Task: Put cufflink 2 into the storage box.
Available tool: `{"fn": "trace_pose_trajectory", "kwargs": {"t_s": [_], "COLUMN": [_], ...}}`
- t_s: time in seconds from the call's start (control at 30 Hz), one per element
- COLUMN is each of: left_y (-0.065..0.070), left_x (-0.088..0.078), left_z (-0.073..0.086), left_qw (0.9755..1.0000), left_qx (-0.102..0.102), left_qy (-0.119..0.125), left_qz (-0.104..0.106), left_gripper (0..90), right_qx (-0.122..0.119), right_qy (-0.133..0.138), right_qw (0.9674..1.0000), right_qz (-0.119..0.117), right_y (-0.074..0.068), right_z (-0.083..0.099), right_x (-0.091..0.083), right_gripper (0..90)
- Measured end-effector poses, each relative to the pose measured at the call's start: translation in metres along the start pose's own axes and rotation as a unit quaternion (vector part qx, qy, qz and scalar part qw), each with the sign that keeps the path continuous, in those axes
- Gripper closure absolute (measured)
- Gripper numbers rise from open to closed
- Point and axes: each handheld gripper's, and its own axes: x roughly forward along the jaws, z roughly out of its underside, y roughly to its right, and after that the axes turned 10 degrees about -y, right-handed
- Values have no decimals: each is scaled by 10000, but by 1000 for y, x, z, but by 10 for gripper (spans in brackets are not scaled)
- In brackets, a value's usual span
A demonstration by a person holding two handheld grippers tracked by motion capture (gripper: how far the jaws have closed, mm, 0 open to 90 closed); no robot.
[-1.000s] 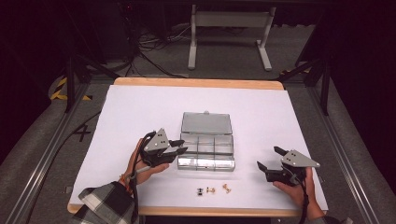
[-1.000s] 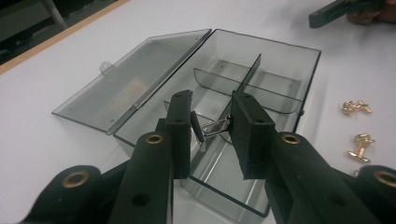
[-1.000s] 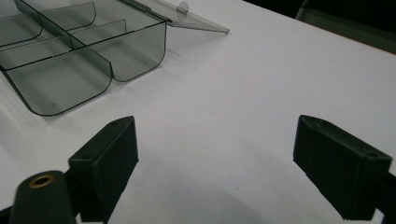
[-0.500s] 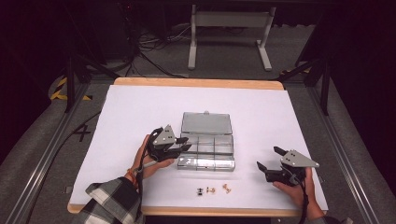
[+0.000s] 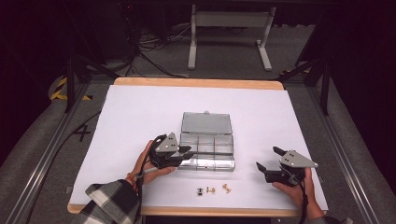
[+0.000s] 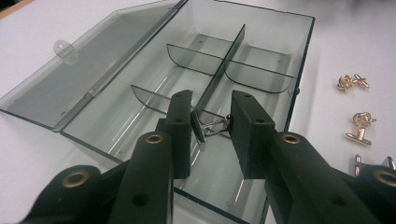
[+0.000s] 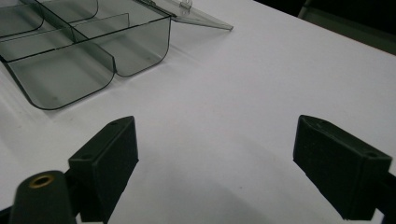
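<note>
A clear smoky compartment box (image 5: 208, 164) lies on the white table with its lid (image 5: 206, 123) flat open behind it. My left gripper (image 5: 187, 153) hangs over the box's near left corner. In the left gripper view, the left gripper (image 6: 212, 105) is shut on a silver cufflink (image 6: 210, 125), held crosswise between the pads above a divided compartment (image 6: 140, 126). My right gripper (image 5: 267, 158) rests to the right of the box. Its jaws stand wide open over bare table (image 7: 219, 140) with nothing between them.
Three small cufflinks lie in a row near the table's front edge: a dark silver one (image 5: 200, 191) and two gold ones (image 5: 210, 190) (image 5: 226, 188). The gold pair (image 6: 352, 83) (image 6: 360, 126) also shows right of the box. Metal stands and cables sit beyond the table.
My left gripper has edged slightly right, toward and over the box. The right gripper has stayed where it was.
</note>
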Motion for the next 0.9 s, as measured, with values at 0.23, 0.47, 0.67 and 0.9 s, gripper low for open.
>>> {"fn": "trace_pose_trajectory", "kwargs": {"t_s": [0.23, 0.47, 0.67, 0.9], "left_y": [0, 0, 0, 0], "left_x": [2, 6, 7, 8], "left_z": [0, 2, 2, 2], "left_qw": [10000, 10000, 9999, 9999], "left_qx": [3, 2, 21, -17], "left_qy": [-53, -78, -101, -77], "left_qz": [30, 58, 64, 68], "left_gripper": [702, 699, 696, 688], "right_qx": [-20, -56, -61, -66], "right_qy": [-11, -27, -18, -32], "right_qw": [10000, 10000, 10000, 10000], "right_qz": [-5, 3, 23, 23], "right_y": [-1, -1, -1, -1], "right_z": [0, 0, 0, 0], "right_x": [0, 1, 1, 1], "right_gripper": [150, 149, 150, 154]}}
